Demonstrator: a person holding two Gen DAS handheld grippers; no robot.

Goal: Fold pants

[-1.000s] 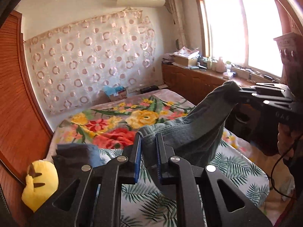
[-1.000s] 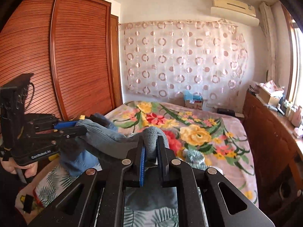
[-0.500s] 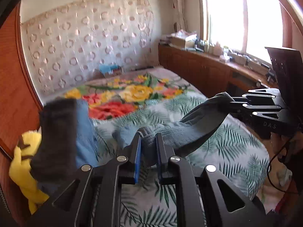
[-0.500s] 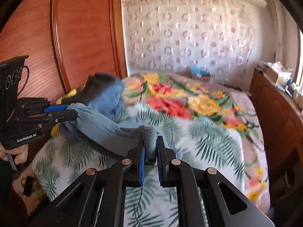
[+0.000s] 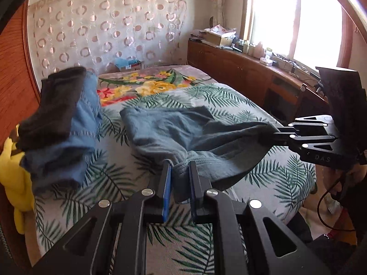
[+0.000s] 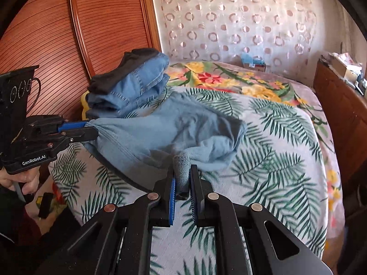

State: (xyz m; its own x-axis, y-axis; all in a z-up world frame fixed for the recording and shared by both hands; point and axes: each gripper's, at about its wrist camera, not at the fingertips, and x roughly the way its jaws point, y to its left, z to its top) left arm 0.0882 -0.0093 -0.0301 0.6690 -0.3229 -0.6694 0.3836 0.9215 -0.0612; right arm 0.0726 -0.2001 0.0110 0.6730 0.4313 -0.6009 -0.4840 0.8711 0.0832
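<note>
Grey-blue pants [image 5: 165,133] are stretched between my two grippers, and their far part lies spread on the leaf-print bed sheet [image 5: 229,100]. My left gripper [image 5: 180,167] is shut on one bunched edge of the pants, low over the bed. My right gripper [image 6: 182,171] is shut on the other edge, a ribbed grey fold standing up between its fingers. In the right wrist view the pants [image 6: 160,133] sag from the left gripper [image 6: 90,129] at the left. The right gripper [image 5: 277,131] shows at the right of the left wrist view.
A stack of folded blue jeans with a dark garment on top [image 6: 130,84] sits on the bed's left side, just beyond the pants. A yellow plush toy [image 5: 11,171] lies by the wooden wardrobe [image 6: 45,34]. A wooden cabinet [image 5: 240,73] runs along the right of the bed.
Both grippers have come down toward the bed with the pants. The pants hung in the air before; their far part now rests on the sheet.
</note>
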